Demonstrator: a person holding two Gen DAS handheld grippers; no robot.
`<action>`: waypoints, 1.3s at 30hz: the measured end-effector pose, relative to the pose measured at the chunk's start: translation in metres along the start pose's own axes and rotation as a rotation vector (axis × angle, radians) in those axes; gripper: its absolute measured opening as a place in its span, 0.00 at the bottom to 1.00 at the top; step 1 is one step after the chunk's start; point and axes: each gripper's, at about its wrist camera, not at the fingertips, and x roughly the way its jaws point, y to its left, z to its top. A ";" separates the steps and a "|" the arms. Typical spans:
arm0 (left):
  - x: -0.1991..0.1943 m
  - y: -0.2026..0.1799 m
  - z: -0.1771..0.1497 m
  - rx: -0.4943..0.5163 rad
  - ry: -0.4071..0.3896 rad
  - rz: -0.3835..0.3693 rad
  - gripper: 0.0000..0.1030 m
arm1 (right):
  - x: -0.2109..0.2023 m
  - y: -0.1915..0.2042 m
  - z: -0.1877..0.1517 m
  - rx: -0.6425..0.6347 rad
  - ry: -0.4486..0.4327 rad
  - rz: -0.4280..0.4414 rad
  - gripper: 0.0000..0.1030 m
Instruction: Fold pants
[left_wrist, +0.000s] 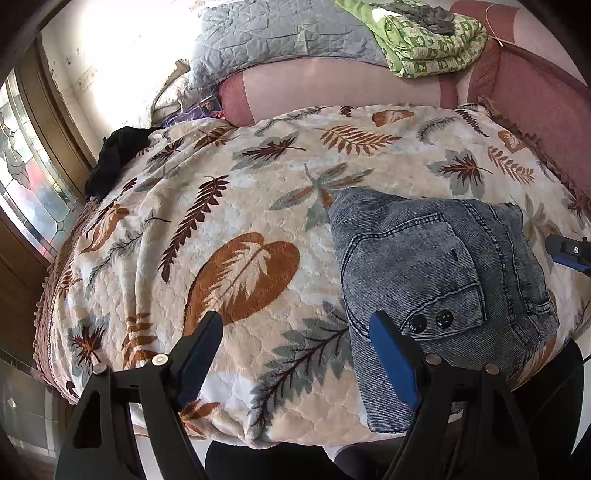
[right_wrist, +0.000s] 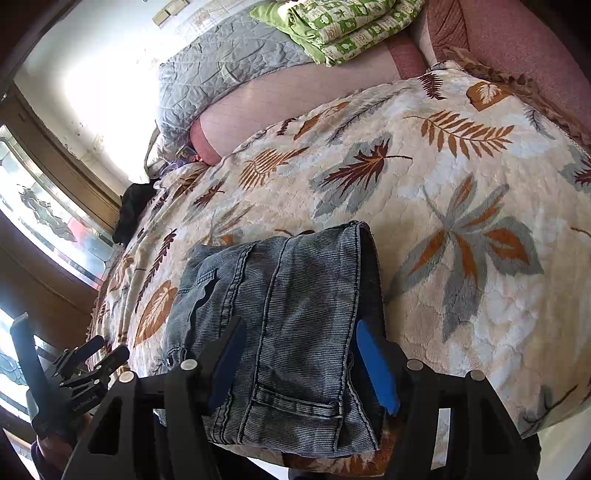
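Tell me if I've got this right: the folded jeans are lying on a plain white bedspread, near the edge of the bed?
Not quite. The folded jeans do lie near the bed's edge, but the bedspread isn't plain white: it is cream with brown, rust and grey leaf prints. Both wrist views show it.

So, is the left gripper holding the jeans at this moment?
No, the left gripper stands open over the blanket, beside the folded jeans.
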 end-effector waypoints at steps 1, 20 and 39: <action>0.000 0.000 0.000 0.001 0.001 0.000 0.80 | 0.000 0.000 0.000 0.001 0.002 0.000 0.64; 0.005 -0.004 -0.003 0.001 0.018 -0.001 0.80 | 0.005 0.003 -0.003 -0.001 0.013 -0.008 0.64; 0.002 -0.007 -0.004 0.007 0.011 -0.004 0.80 | 0.002 0.000 -0.005 0.006 0.008 -0.008 0.65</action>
